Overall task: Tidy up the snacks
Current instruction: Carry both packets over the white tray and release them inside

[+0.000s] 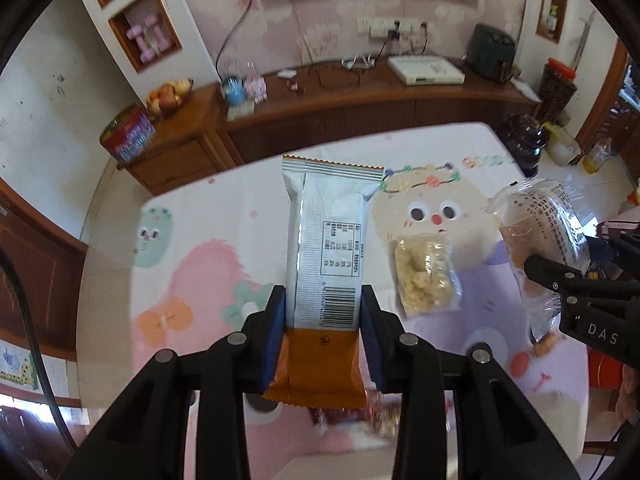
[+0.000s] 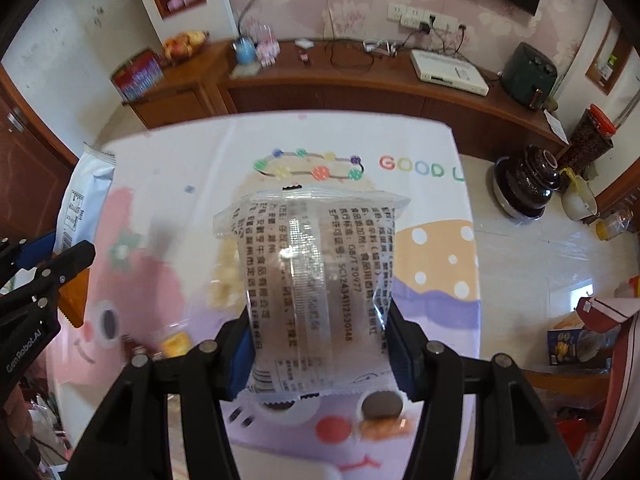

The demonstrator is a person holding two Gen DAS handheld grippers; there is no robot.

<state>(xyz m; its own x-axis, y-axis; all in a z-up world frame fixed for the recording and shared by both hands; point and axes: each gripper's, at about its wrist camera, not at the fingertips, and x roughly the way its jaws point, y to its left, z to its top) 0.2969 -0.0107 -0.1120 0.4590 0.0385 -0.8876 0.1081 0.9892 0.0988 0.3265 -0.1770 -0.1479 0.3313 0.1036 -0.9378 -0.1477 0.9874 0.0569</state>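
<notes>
White-and-orange bar [image 1: 326, 272] held upright between the fingers of the left gripper [image 1: 323, 336], clamped at its lower half and lifted clear of the table [image 1: 224, 216]. Clear pack [image 2: 316, 280], printed with dark text, clenched likewise by the right gripper [image 2: 320, 354] and raised above the cloth. In the left view the clear pack hangs to the right of the bar, the two apart. A third snack, a small bag [image 1: 426, 276] of pale pieces, lies flat on the cartoon-printed cloth between them, nearer the bar. Blurred small sweets [image 2: 176, 344] lie at the near edge.

Step in hand, as judged: both snacks picked up and in carry; neither is placed. No tray or box shows, so the destination cannot be told. The next move calls for bringing each snack over its sorting spot, lowering it flat, then releasing; the thin film may slip or crumple.
</notes>
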